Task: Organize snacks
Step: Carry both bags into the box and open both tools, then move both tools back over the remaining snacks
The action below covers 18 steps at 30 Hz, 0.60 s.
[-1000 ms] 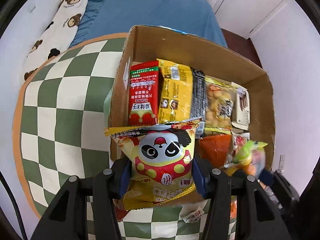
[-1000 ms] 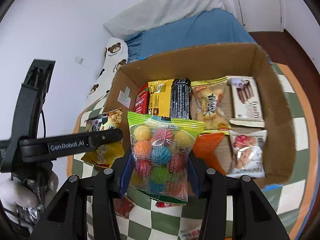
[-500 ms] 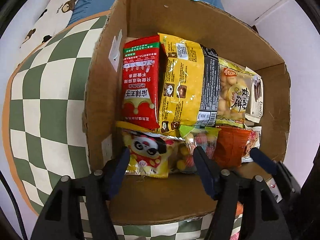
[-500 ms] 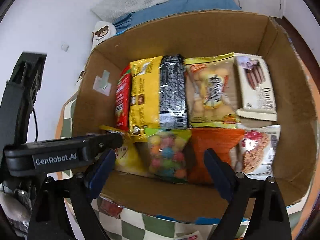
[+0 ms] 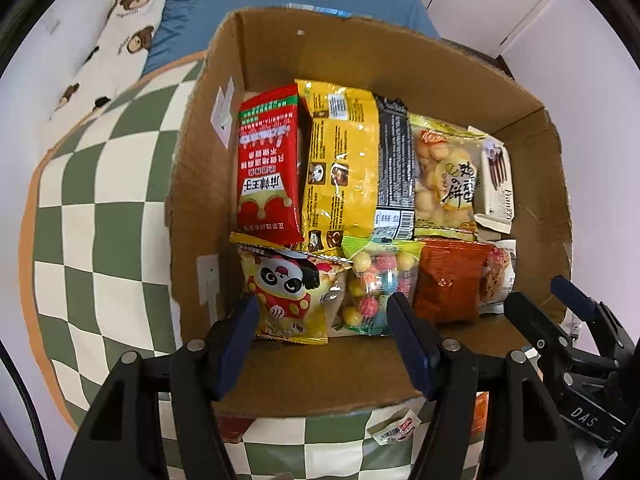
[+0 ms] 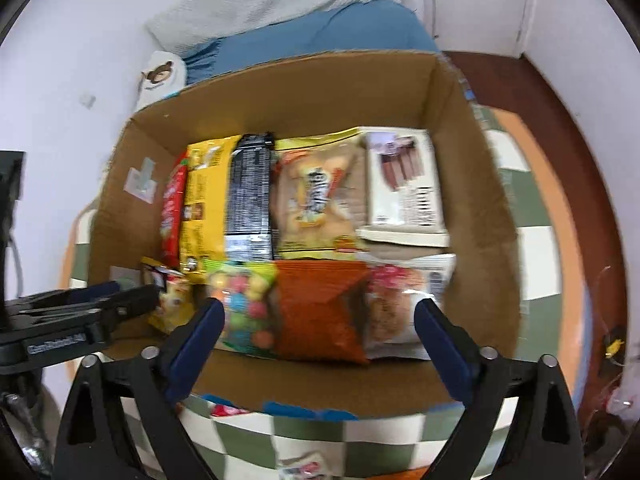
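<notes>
The cardboard box [image 5: 208, 184] holds two rows of snacks. A yellow panda bag [image 5: 288, 292] lies in its front left corner, and a clear bag of coloured candy balls [image 5: 376, 288] lies beside it. My left gripper [image 5: 320, 316] hangs open over these two, its pads off the panda bag. My right gripper [image 6: 320, 316] is over the candy-ball bag [image 6: 244, 304] and an orange-red pack [image 6: 320, 308]. Its jaws are opening wide and grip nothing. Each gripper also shows in the other's view: right gripper [image 5: 538, 296], left gripper [image 6: 132, 294].
The back row has a red packet [image 5: 268, 168], a yellow bag [image 5: 340, 160], a black pack [image 5: 394, 160], a biscuit bag [image 5: 440, 176] and a white box [image 5: 496, 176]. The box stands on a green-and-white checked cloth [image 5: 100, 200]. A small wrapper [image 5: 394, 430] lies in front.
The left gripper let go of the panda bag and the right gripper let go of the candy-ball bag. Both bags now lie in the box's front row. Both grippers opened and moved lower over the box.
</notes>
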### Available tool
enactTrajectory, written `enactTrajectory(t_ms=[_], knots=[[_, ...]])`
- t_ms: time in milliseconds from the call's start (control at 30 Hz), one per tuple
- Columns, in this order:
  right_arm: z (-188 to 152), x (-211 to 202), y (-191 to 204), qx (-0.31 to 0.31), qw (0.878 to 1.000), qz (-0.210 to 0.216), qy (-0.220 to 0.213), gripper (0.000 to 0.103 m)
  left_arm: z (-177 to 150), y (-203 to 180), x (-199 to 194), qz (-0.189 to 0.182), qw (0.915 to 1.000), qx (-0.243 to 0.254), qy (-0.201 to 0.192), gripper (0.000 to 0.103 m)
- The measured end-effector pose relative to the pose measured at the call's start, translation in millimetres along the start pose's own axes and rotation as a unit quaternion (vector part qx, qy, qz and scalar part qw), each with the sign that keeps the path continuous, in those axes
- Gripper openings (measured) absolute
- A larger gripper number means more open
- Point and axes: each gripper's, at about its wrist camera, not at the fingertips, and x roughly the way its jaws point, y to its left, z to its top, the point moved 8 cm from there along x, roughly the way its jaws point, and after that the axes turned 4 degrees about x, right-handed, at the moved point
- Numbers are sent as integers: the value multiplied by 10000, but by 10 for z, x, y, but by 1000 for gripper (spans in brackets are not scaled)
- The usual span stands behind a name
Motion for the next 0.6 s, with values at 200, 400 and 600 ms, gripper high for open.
enactTrajectory(t_ms=[200,400,600], knots=[[-25,-321,-92,-69,9993,-175,-333,98,-75,-72,-264,96,9989,118,-445,86],[-78,-775,-116,-218,9959,-340,-805,100,-192,-115,-653,349,9937,217,-1046,91],[-193,-1287,-75,-310,9906,-365,-1283,100,-388,-225,-1080,332,9866,293,-1572,91]])
